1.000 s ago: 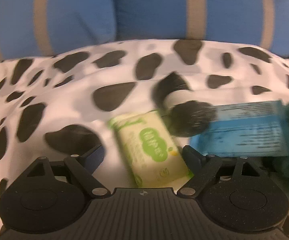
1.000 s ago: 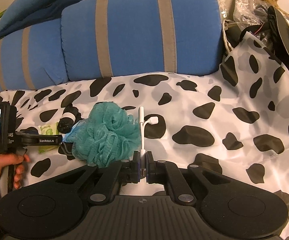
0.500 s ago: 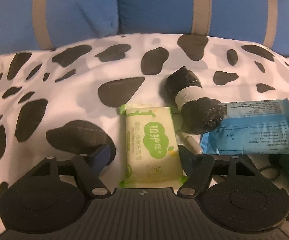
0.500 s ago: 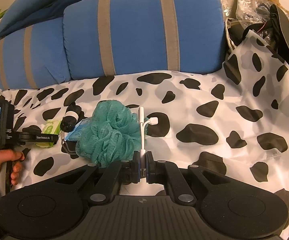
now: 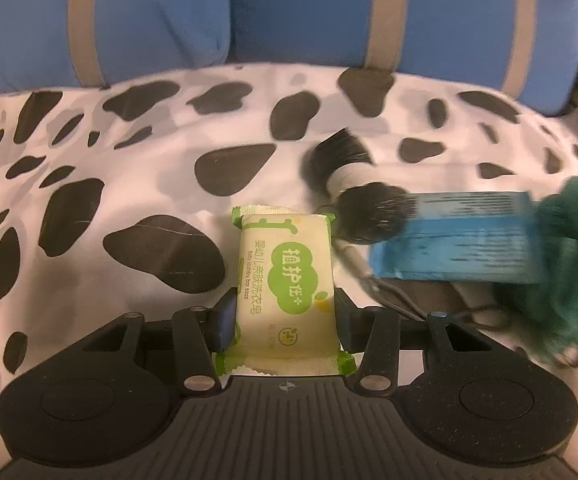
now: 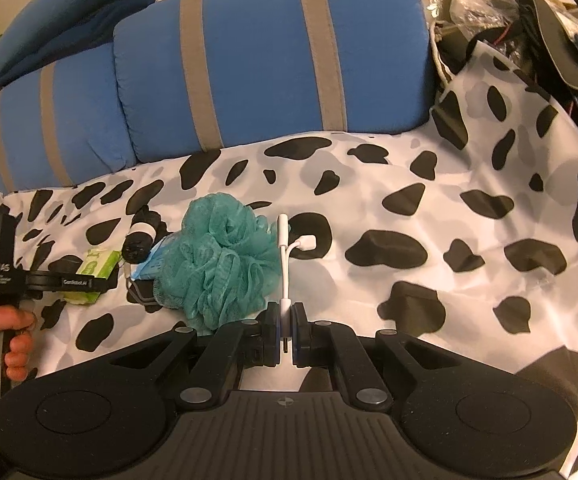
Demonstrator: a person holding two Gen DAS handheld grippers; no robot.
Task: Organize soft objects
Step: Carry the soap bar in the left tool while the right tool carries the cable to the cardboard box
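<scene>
My left gripper point(image 5: 285, 314) clamps the green soap packet point(image 5: 285, 280); my right gripper point(image 6: 285, 322) pinches a white cable adapter point(image 6: 287, 256) on the spotted sheet point(image 6: 429, 208).

A cow-print sheet point(image 6: 429, 216) covers the surface; on it lie a green soap packet point(image 5: 285, 280), a black roll point(image 5: 353, 196), a blue pouch point(image 5: 461, 236), a teal loofah point(image 6: 221, 264) and a white cable adapter point(image 6: 287, 256)

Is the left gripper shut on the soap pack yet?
Shut on it, apparently: left gripper has both fingers against the sides of the green soap pack, lying flat on the spotted cover.
</scene>
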